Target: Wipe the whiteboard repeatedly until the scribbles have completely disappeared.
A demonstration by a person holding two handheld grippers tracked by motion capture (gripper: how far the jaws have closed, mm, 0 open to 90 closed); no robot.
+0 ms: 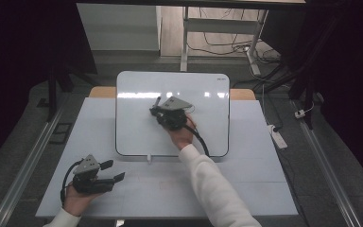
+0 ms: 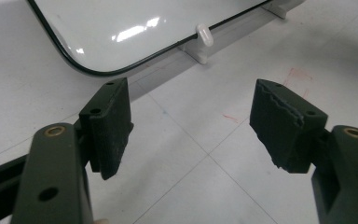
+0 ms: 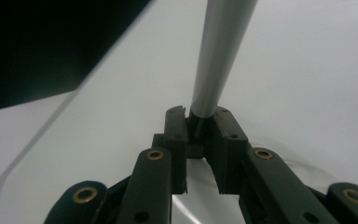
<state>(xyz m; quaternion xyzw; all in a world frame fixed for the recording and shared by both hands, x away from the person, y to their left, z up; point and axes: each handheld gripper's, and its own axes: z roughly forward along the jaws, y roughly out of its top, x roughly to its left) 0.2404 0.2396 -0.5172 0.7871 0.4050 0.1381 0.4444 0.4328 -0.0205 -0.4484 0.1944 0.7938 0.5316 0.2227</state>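
Observation:
A white whiteboard (image 1: 137, 127) with a thin dark rim lies on the white table (image 1: 246, 189). My right gripper (image 1: 156, 110) is over the board's middle, shut on a slim grey marker (image 1: 158, 101). In the right gripper view the marker (image 3: 219, 51) runs up and away from the jaws of the right gripper (image 3: 200, 122) over the board (image 3: 307, 70). My left gripper (image 1: 114, 170) rests near the table's front left corner, open and holding nothing. The left gripper view has its jaws wide apart at the left gripper (image 2: 191, 126), with the board's corner (image 2: 121, 28) beyond.
A small white clip (image 1: 148, 158) stands at the board's near edge, also in the left gripper view as a white clip (image 2: 204, 36). Faint red marks (image 2: 298, 74) are on the table. A power strip (image 1: 278, 136) lies on the floor to the right. Desk legs and cables stand beyond the table.

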